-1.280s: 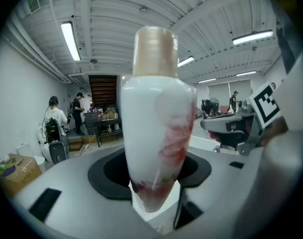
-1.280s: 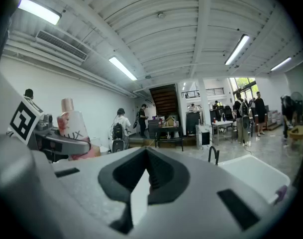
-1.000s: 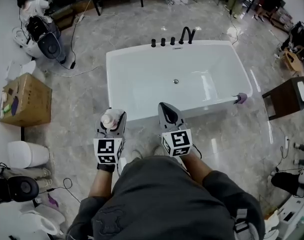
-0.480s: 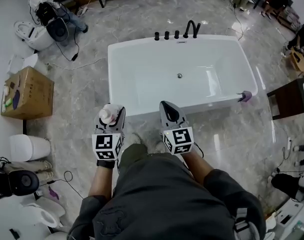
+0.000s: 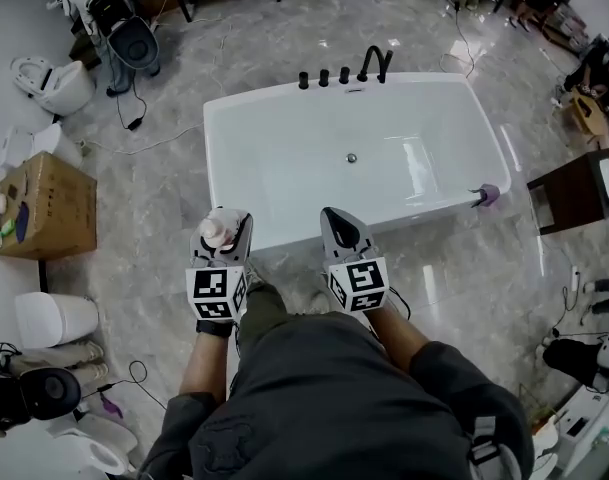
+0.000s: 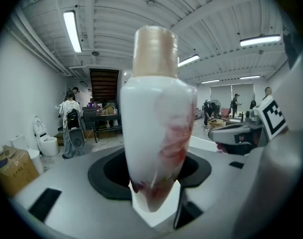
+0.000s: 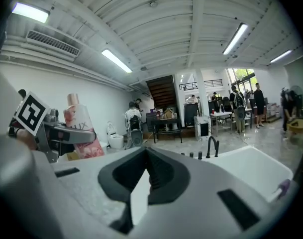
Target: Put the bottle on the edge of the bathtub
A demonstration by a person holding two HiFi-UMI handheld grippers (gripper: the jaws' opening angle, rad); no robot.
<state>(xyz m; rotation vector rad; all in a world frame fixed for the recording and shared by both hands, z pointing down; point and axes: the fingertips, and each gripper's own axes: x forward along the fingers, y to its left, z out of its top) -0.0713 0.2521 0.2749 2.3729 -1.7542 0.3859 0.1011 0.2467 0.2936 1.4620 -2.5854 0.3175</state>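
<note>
Head view: bottle (image 5: 217, 233) upright in left claw (image 5: 227, 224), near front left corner of bathtub (image 5: 294, 230), not on its edge | left claw: clamped on bottle | right claw (image 7: 141, 185): jaws together, nothing between

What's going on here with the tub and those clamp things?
A person stands before a white bathtub, a hand-held gripper in each hand. The left gripper is clamped on an upright white bottle with a pinkish cap. The right gripper is shut and empty. The bottle is not yet on the tub's edge.
</note>
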